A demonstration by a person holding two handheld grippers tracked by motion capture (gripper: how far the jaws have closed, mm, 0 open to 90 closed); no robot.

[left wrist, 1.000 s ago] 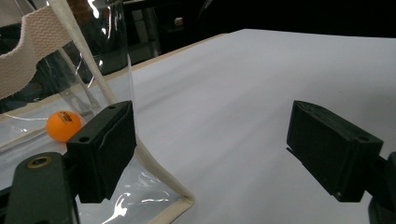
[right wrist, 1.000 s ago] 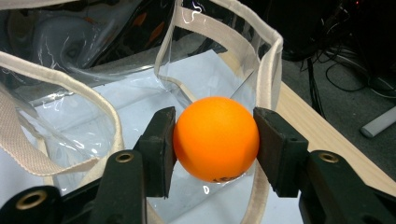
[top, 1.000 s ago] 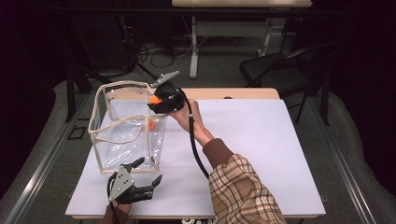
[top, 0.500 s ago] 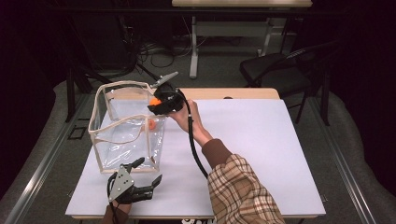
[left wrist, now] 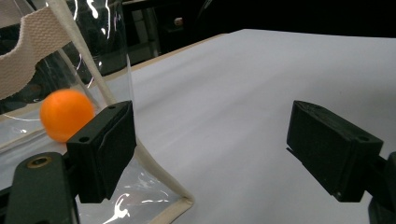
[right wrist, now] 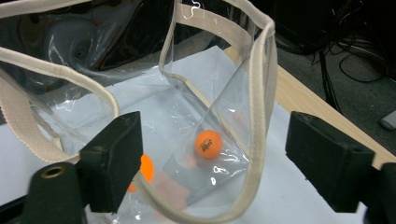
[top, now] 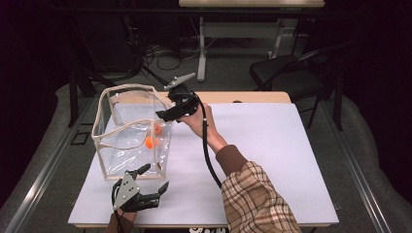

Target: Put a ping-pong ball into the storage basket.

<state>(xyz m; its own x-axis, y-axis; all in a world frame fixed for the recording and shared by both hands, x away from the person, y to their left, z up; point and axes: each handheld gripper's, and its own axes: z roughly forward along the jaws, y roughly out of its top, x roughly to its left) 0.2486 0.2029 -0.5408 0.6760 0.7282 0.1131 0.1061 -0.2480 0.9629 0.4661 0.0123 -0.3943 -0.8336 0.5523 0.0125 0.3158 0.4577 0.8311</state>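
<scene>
- The clear bag with cream trim stands open on the left part of the white surface, its mouth upward.
- Two orange balls sit inside the clear bag in the high view: one low near the bottom, the other a little higher against the right wall.
- The left tongs rest at the near edge of the surface, just in front of the bag's near right corner, their jaws spread apart with nothing between them.
- In the left gripper view an orange ball shows through the bag's wall, just behind the left jaw; the bag's lower corner lies beside that jaw, not clamped.
- The right tongs hang over the bag's right rim, pointing leftward and down into the opening.
- Their jaws have just been opening and now stand wide, gripping nothing.
- In the right gripper view a ball lies below on the bag's floor, between the jaws' line of sight and well under them; the second ball peeks out beside the left jaw.
</scene>
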